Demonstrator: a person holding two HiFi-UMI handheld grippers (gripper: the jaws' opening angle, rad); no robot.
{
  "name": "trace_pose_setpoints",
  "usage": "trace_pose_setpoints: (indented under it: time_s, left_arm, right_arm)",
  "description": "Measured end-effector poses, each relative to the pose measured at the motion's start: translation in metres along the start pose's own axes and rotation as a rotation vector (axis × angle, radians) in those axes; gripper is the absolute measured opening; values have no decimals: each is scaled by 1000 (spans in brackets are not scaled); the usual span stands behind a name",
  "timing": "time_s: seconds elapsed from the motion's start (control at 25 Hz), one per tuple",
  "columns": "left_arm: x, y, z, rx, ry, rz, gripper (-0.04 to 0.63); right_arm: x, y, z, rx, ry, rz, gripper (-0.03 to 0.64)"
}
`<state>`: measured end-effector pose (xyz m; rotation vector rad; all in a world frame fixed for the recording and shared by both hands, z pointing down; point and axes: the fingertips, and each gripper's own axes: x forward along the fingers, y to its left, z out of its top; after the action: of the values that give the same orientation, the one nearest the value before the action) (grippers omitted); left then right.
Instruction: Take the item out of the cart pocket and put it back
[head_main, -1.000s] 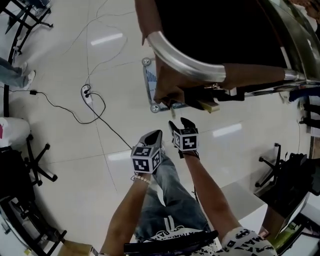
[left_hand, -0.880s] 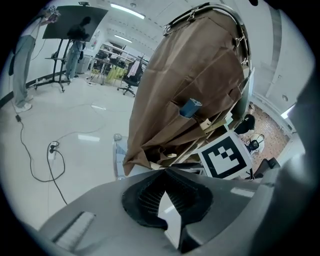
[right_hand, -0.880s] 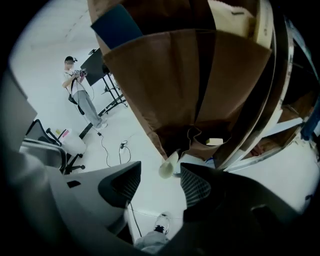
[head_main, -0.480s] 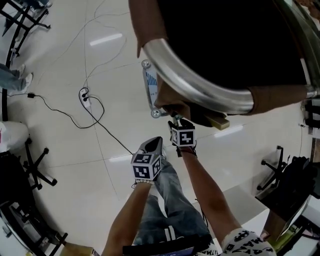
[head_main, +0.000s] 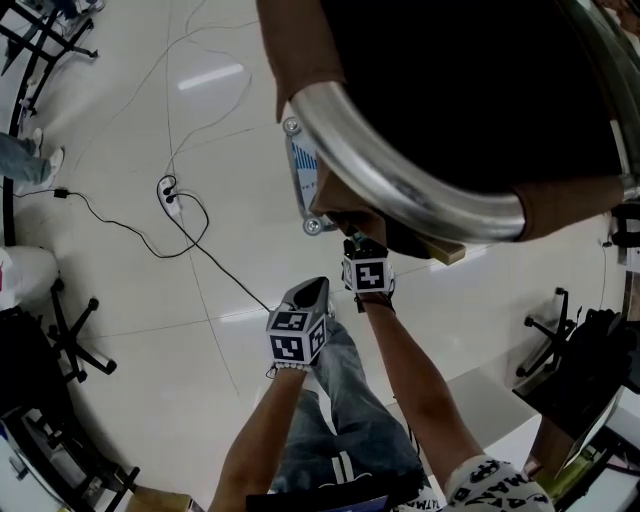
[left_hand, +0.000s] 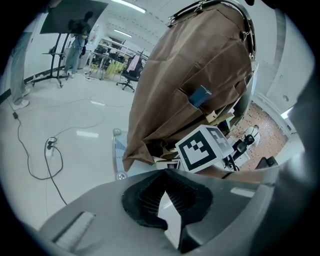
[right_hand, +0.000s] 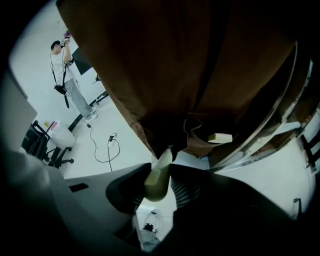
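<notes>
The cart is a brown fabric bag (left_hand: 200, 65) hung on a chrome rim (head_main: 400, 170). My right gripper (head_main: 353, 242) reaches up to the bag's lower edge, its fingertips hidden under the fabric in the head view. In the right gripper view, a pale yellow-green tube-like item (right_hand: 157, 180) stands between the jaws of the right gripper (right_hand: 161, 167), which have just been closing and now press on it. My left gripper (head_main: 318, 285) hangs beside it, lower and apart from the cart. The left gripper (left_hand: 165, 171) has its tips together and holds nothing. A blue item (left_hand: 200, 96) sticks out of a side pocket.
A pale block (right_hand: 220, 137) lies under the bag's lower edge. The cart's white base with casters (head_main: 300, 170) sits on the tiled floor. A cable and power strip (head_main: 172, 200) lie to the left, with chair bases (head_main: 70, 335) beyond. A person (right_hand: 62, 70) stands far off.
My right gripper has moved up the picture, to under the bag's lower edge. The left gripper has barely shifted. The cart's rim fills more of the head view.
</notes>
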<state>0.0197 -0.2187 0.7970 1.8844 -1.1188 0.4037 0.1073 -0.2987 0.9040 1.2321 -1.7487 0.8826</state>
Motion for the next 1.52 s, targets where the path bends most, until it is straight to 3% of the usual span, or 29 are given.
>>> trace_pose_setpoints:
  time_s: [0.28,0.6,0.84,1.28,1.52]
  left_arm:
    - [-6,-11,-2,19,11,-8,2]
    - [-41,-15,7,25,-9,-3,2]
    - [-71,-27,15,53,-29,-8,2]
    - [-183,-54,21,111,-99,-14,2]
    - [-256,-68,31,144,-181,-36,2]
  right_arm:
    - [-33,3,18,-65,-61,-25,127]
    - [-79,16,28,-28,-124,-31,126]
    - [-121,15,11,-7,-152,-60,126]
    - [-251,72,-16,1,-278,-27,126]
    - [-316,98,-21,10,-355,-25,126]
